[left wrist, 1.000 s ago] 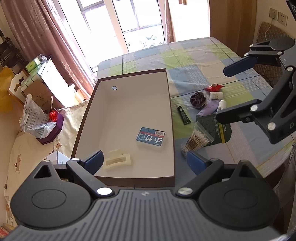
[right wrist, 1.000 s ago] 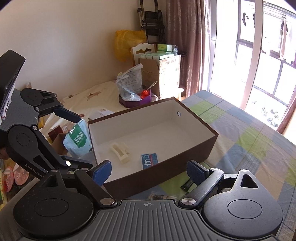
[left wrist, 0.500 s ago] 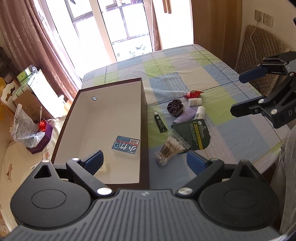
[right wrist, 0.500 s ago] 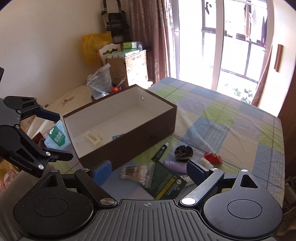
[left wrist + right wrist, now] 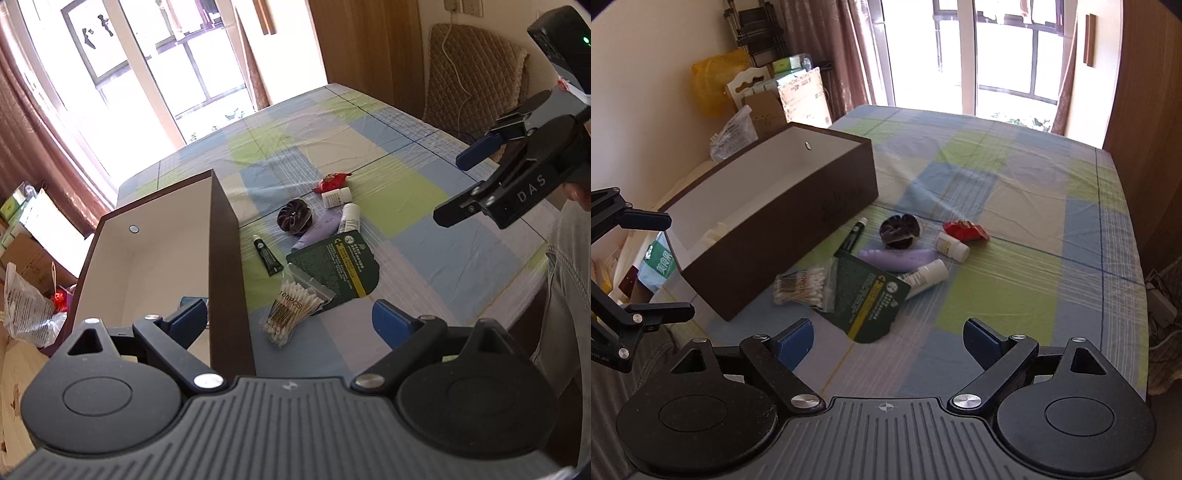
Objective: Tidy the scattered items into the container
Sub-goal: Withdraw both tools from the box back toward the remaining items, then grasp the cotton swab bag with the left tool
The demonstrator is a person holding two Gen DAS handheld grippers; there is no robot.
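Note:
A brown box (image 5: 225,258) with a white inside stands left on the checked tablecloth. Right of it lie a bag of cotton swabs (image 5: 295,306), a dark green packet (image 5: 340,266), a black tube (image 5: 267,254), a purple scrunchie (image 5: 294,220), a lilac tube (image 5: 321,230), a white tube (image 5: 349,218), a small white bottle (image 5: 335,196) and a red wrapper (image 5: 332,181). My left gripper (image 5: 290,321) hangs open above the box's right wall and the swabs. My right gripper (image 5: 886,338) is open and empty, above the near edge of the green packet (image 5: 870,299).
Inside the box (image 5: 798,229) lie a white clip (image 5: 714,232) and a blue card (image 5: 192,302), both partly hidden. A cushioned chair (image 5: 476,74) stands at the far right. Cardboard boxes (image 5: 801,96) and a plastic bag (image 5: 26,306) sit beyond the table's left side.
Both grippers have swung from over the box towards the scattered items to its right. Both stay open and empty. Nothing on the table has moved.

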